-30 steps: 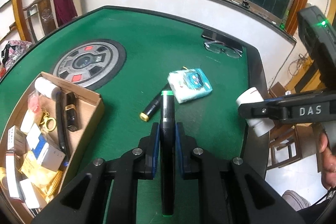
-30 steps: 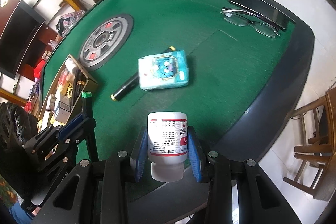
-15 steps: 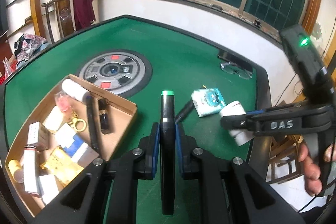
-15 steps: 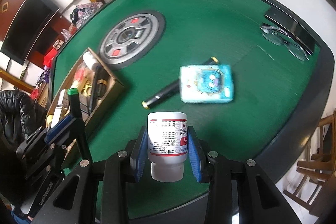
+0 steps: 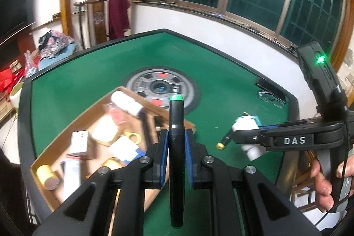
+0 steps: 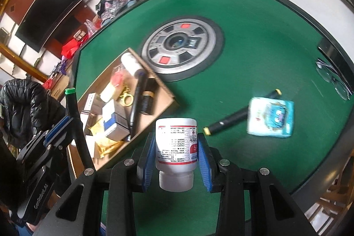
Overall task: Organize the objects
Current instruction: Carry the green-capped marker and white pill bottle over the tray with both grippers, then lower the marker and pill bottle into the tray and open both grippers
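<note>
Black tongs [image 6: 176, 160]; blue pads [image 6: 147, 164]; silver screws; "DAS" lettering.

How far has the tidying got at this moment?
Done: the wooden box already holds many small items. In hand: the left gripper grips a black marker, and the right gripper a white pill bottle. Left: a black pen and a tissue pack on the green table.

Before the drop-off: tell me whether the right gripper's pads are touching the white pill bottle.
Touching. The right wrist view shows both blue pads pressed against the sides of the white pill bottle, held above the green table.
</note>
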Motion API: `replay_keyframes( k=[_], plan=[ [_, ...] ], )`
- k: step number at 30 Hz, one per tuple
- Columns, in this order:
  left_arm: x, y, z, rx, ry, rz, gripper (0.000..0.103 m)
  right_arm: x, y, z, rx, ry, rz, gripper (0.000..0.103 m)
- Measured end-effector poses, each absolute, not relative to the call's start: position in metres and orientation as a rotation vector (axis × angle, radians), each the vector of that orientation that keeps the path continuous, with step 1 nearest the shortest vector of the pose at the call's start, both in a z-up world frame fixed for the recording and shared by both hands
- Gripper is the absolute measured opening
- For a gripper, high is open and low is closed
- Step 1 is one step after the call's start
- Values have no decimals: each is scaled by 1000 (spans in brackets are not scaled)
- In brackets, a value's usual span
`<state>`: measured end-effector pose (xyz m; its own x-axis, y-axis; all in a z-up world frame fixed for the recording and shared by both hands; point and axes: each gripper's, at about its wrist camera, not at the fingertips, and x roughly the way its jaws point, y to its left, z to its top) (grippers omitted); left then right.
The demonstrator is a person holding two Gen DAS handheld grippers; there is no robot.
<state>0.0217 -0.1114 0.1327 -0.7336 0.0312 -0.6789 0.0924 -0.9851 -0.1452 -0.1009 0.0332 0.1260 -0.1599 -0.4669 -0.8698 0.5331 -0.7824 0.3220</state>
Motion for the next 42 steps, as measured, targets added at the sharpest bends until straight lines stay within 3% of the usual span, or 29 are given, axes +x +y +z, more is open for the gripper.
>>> replay_keyframes(
  k=[17,37,40,42],
  plan=[
    [27,-197,85,1215,419,-2647,14,-113,-78,93,1477,201,-1871,39],
    [40,-209,51,1310,467,-2528,15,-127,-115,69,1483,279,-1834,41],
    [38,-207,50,1328,476,-2523,25,-128,-105,81,1454,275,-1843,42],
    [38,-205,53,1314,472,-2522,37,-133,-90,91,1430,241,-1871,44]
  ],
)
